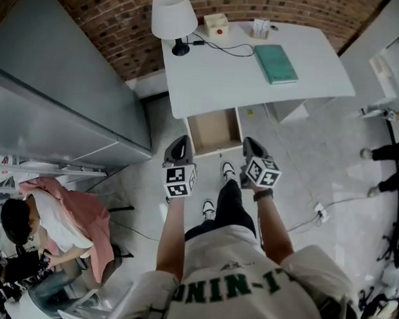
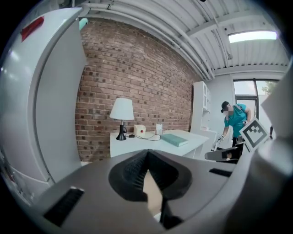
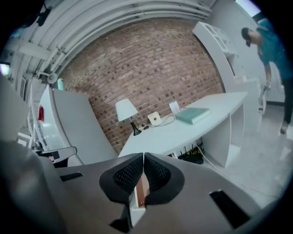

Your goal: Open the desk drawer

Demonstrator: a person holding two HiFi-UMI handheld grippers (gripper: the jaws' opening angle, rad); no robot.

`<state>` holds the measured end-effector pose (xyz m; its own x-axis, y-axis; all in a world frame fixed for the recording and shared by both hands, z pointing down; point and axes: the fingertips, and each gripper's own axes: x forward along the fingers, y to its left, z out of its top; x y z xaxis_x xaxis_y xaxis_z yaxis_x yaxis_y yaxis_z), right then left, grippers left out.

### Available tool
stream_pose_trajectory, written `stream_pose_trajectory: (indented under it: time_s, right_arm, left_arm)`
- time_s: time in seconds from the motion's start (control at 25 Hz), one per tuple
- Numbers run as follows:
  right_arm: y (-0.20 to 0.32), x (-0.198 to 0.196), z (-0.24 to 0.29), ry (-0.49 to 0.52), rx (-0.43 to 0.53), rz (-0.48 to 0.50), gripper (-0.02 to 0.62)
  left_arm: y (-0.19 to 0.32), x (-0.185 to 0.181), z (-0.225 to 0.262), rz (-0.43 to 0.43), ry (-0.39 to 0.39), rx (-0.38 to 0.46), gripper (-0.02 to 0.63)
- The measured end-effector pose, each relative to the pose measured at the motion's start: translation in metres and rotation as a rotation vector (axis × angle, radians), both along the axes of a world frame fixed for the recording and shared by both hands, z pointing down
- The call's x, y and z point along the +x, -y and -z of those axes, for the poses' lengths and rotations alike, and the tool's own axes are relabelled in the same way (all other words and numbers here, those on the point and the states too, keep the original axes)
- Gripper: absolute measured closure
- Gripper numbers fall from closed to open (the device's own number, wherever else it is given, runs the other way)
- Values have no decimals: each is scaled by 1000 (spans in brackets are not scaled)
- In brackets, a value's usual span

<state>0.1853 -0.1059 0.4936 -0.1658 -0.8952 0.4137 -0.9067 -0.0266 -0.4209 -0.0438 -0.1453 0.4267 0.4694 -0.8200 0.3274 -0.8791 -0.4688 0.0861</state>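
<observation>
The white desk stands against the brick wall, and its drawer is pulled out at the front, with a bare wooden inside. Both grippers hang in the air in front of the drawer, apart from it. My left gripper points toward the drawer's left front corner; its jaws meet at the tips and hold nothing. My right gripper points past the drawer's right front corner, also shut and empty. Both gripper views look level across the desk top.
On the desk are a white lamp, a small box with a red button, and a teal book. A grey cabinet stands to the left. A person sits at lower left; another in teal stands to the right.
</observation>
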Motion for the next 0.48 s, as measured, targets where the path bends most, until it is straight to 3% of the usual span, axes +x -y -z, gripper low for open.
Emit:
stream_pose_trajectory:
  time_s: [0.28, 0.48]
  right_arm:
    - [4, -32, 128, -92, 236, 32, 586]
    - [-4, -50, 190, -209, 335, 61, 591]
  left_arm:
    - [-9, -14, 79, -9, -2, 105, 606]
    - [-25, -20, 130, -11, -17, 181, 606]
